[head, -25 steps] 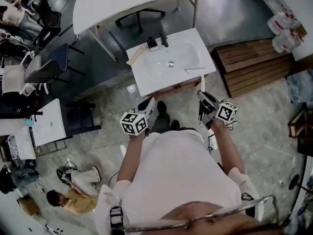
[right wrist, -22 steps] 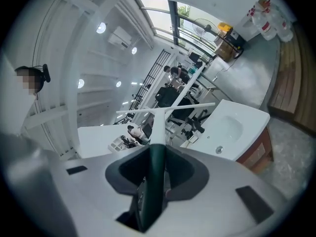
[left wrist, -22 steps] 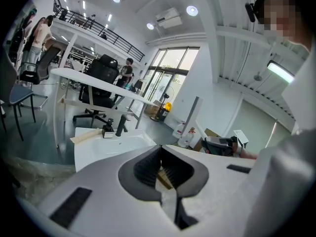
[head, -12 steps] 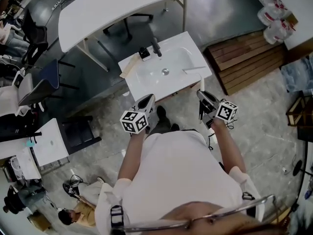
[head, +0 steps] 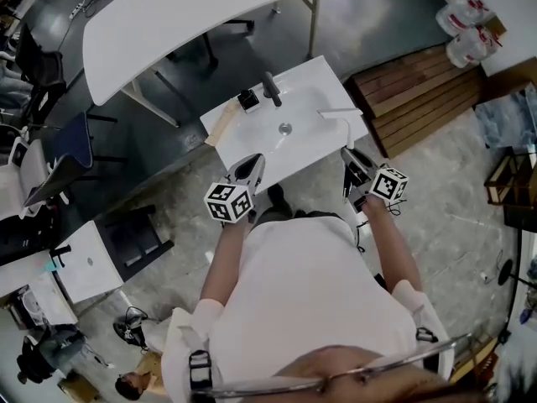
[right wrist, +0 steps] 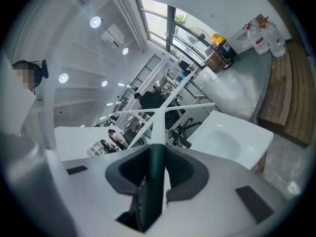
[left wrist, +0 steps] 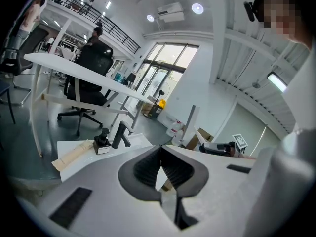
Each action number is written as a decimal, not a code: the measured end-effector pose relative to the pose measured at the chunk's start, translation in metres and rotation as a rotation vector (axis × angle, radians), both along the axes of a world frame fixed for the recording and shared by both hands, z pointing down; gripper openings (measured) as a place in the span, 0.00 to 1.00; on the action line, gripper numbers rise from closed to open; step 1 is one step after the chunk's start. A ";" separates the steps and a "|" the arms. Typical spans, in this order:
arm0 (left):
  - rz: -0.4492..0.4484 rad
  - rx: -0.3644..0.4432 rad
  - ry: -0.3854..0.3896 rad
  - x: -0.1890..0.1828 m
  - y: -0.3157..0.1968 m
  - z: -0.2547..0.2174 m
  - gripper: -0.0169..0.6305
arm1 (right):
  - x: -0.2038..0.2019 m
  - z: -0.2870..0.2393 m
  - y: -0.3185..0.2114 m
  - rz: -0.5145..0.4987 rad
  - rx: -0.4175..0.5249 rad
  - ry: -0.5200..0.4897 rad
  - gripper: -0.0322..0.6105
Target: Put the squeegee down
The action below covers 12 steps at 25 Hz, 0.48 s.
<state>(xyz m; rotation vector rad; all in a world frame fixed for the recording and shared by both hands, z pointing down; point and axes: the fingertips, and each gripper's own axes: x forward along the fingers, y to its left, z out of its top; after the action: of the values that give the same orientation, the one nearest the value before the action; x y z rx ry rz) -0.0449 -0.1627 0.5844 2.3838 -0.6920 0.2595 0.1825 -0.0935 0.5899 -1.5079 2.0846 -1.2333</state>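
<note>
The squeegee (head: 340, 116) has a dark green handle, a white shaft and a thin white crossbar. My right gripper (head: 351, 159) is shut on the handle; the crossbar hangs over the right side of the white sink (head: 252, 137). In the right gripper view the green handle (right wrist: 155, 181) runs up between the pads of the gripper (right wrist: 157, 154), and the basin (right wrist: 232, 139) lies ahead to the right. My left gripper (head: 248, 170) hovers at the sink's front edge, left of the right one. Its jaws (left wrist: 160, 151) meet at the tips with nothing between them.
On the sink's back rim stand a black faucet (head: 270, 88), a small black dispenser (head: 247, 100) and a beige cloth-like piece (head: 220, 124). A long white table (head: 193, 15) stands behind the sink. A wooden pallet (head: 419, 91) lies to the right, desks and chairs to the left.
Both grippers have moved forward, toward the sink. The squeegee's crossbar now reaches over the basin's right side. The right gripper's hold on the handle is the same.
</note>
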 end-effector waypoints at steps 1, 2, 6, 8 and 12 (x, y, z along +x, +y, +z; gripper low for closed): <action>0.009 -0.004 0.000 -0.001 -0.005 0.001 0.03 | -0.001 0.002 -0.005 0.005 -0.007 0.009 0.21; 0.019 -0.007 -0.002 -0.001 -0.010 0.003 0.03 | -0.002 0.004 -0.010 0.011 -0.013 0.017 0.21; 0.066 -0.021 -0.012 0.001 -0.024 0.012 0.03 | -0.004 0.010 -0.026 0.035 -0.029 0.043 0.21; 0.085 -0.026 -0.013 0.004 -0.030 0.016 0.03 | -0.003 0.013 -0.032 0.041 -0.035 0.053 0.21; 0.109 -0.036 -0.009 0.011 -0.039 0.020 0.03 | 0.000 0.021 -0.041 0.046 -0.065 0.086 0.21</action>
<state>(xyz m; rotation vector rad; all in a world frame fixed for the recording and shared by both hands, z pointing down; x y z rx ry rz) -0.0343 -0.2014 0.6043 2.3903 -0.5580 0.3260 0.1826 -0.1348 0.6107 -1.6553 2.0696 -1.2514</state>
